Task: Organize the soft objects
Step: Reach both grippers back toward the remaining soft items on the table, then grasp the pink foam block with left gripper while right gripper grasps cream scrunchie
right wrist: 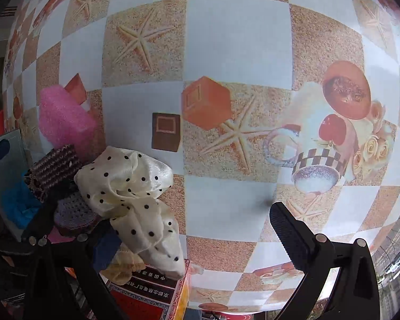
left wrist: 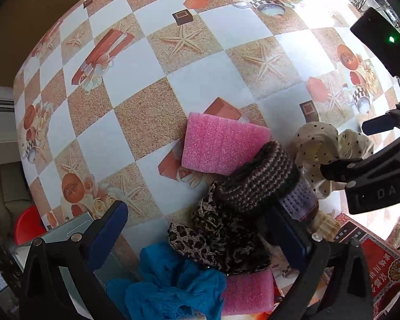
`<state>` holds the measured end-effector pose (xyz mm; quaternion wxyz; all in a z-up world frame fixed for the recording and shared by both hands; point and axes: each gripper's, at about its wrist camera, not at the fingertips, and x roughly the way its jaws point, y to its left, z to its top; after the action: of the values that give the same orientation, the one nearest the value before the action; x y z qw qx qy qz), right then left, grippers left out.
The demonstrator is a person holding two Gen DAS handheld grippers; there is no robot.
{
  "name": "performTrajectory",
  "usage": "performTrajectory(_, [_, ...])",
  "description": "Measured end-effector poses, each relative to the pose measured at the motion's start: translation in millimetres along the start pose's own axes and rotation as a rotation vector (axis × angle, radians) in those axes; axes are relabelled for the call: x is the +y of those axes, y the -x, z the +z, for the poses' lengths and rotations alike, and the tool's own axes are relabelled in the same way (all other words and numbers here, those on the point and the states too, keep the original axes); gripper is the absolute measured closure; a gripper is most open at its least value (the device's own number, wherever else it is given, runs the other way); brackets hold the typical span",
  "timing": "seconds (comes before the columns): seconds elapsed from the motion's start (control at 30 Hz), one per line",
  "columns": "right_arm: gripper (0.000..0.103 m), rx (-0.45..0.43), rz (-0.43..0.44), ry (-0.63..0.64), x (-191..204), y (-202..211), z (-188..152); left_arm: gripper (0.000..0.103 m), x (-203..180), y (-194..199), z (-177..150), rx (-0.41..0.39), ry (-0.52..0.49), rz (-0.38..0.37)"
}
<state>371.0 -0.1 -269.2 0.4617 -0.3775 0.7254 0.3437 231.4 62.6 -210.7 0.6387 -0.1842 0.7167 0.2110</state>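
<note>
A heap of soft things lies at the table's near edge: a pink foam block (left wrist: 221,144), a striped knitted band (left wrist: 256,178), a leopard-print cloth (left wrist: 221,240), a blue cloth (left wrist: 170,280), a second pink foam piece (left wrist: 249,292) and a cream polka-dot scrunchie (left wrist: 322,144). My left gripper (left wrist: 200,229) is open, its fingers either side of the leopard cloth and knitted band. In the right wrist view the polka-dot scrunchie (right wrist: 130,186) drapes over the left finger of my open right gripper (right wrist: 194,234). The pink foam block (right wrist: 64,120) and knitted band (right wrist: 53,166) lie to its left.
The table wears a checkered tablecloth (left wrist: 200,88) with starfish and cup prints. A red printed box (right wrist: 152,293) sits under the scrunchie at the near edge. A red stool (left wrist: 26,226) shows below the table on the left. My right gripper's body (left wrist: 373,178) reaches in from the right.
</note>
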Motion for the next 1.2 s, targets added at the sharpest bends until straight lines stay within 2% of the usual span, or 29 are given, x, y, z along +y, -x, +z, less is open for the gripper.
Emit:
performTrajectory(0.2, [0.001, -0.053, -0.091, -0.236, -93, 7, -20, 0.0, -8, 3, 29, -0.036, 0.039, -0.108])
performTrajectory(0.27, [0.001, -0.073, -0.104, -0.321, -124, 13, -32, 0.0, -11, 11, 41, -0.055, 0.054, -0.121])
performTrajectory(0.37, [0.001, -0.14, -0.076, -0.385, -151, 28, -55, 0.0, -11, 39, 47, -0.128, 0.05, -0.135])
performTrajectory(0.43, [0.001, -0.195, -0.024, -0.396, -158, 37, -71, 0.0, -3, 55, 44, -0.166, 0.048, -0.113])
performTrajectory(0.5, [0.001, -0.237, 0.024, -0.391, -158, 42, -84, 0.0, 12, 61, 38, -0.173, 0.07, -0.11])
performTrajectory(0.6, [0.001, -0.284, 0.07, -0.359, -145, 44, -89, 0.0, 25, 49, 32, -0.134, 0.094, -0.082])
performTrajectory(0.67, [0.001, -0.293, 0.058, -0.315, -132, 43, -81, 0.0, 27, 37, 23, -0.102, 0.1, -0.068])
performTrajectory(0.83, [0.001, -0.296, 0.022, -0.257, -115, 32, -63, 0.0, 17, 16, 15, -0.06, 0.058, -0.091])
performTrajectory(1.0, [0.001, -0.268, -0.031, -0.244, -108, 14, -33, 0.0, -7, 13, 22, -0.078, 0.055, -0.104])
performTrajectory(1.2, [0.001, -0.255, -0.09, -0.235, -101, 0, -21, 0.0, -3, -1, 32, -0.065, 0.087, -0.104])
